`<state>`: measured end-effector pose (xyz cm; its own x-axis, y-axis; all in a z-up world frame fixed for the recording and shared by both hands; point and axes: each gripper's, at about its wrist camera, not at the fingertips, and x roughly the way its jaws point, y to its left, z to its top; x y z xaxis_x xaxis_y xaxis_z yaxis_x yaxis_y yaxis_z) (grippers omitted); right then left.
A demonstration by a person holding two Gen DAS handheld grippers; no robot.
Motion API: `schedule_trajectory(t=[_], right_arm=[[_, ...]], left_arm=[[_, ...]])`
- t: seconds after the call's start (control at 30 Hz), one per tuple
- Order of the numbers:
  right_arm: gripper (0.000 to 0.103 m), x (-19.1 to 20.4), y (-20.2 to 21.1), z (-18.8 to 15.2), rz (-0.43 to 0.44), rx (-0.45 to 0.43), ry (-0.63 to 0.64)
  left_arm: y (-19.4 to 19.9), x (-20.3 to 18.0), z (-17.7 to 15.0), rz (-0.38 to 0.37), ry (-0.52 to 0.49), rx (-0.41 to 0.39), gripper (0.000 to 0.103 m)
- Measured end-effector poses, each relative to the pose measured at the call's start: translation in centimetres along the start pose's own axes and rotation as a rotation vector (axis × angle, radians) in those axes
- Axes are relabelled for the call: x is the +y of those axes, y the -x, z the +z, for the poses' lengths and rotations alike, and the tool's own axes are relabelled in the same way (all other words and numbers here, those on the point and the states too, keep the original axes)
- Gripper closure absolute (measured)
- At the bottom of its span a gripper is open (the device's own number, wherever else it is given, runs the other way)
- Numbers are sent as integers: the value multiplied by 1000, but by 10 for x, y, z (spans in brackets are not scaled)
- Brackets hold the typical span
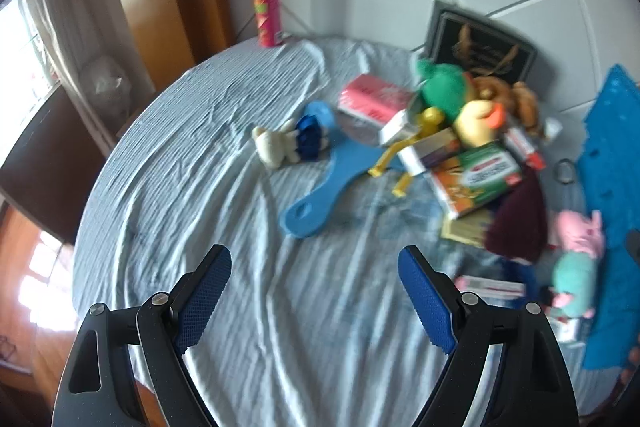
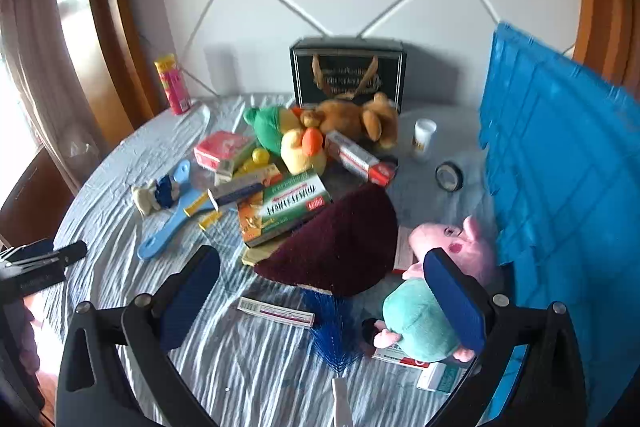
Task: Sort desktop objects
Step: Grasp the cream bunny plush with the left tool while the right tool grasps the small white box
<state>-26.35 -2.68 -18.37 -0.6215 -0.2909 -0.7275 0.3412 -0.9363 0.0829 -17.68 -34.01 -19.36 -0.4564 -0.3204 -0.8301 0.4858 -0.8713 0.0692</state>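
Your left tongs (image 1: 314,291) stand wide with nothing between them, over a bare stretch of the wrinkled striped cloth (image 1: 208,155) on the round counter; its near and left edges lie close. Your right tongs (image 2: 322,291) are also wide and empty, above a maroon cap (image 2: 340,247) and a pink pig plush (image 2: 436,291). The clutter heaps at the centre and far right: a blue paddle (image 2: 172,219), boxes, a green-and-yellow plush (image 2: 288,135), a brown plush (image 2: 360,119). A blue crate (image 2: 560,187) walls the right side. A pink can (image 1: 267,11) stands alone at the far left edge.
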Motion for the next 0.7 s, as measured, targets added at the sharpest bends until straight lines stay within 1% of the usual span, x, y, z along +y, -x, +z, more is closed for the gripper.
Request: schedule_trajectory(t=[0.07,0.17,0.3,0.5,0.7], right_arm=[[0,-4,-17,-4,-3,38,-32],[0,-5,-40,-9,-14,91,-64],[0,3,-70,-9,-44,160,-92],[0,27,-110,0,-67,205,-105],[0,50,-144,13,-87,223,-108]], left_arm=[[-16,4,5,15,-16,19,17],[-43,5,15,3,-46,42,17],[-80,12,34,-17,-82,60,17],[-129,38,67,-5,-103,67,17],[-186,37,100,-37,-166,81,17]])
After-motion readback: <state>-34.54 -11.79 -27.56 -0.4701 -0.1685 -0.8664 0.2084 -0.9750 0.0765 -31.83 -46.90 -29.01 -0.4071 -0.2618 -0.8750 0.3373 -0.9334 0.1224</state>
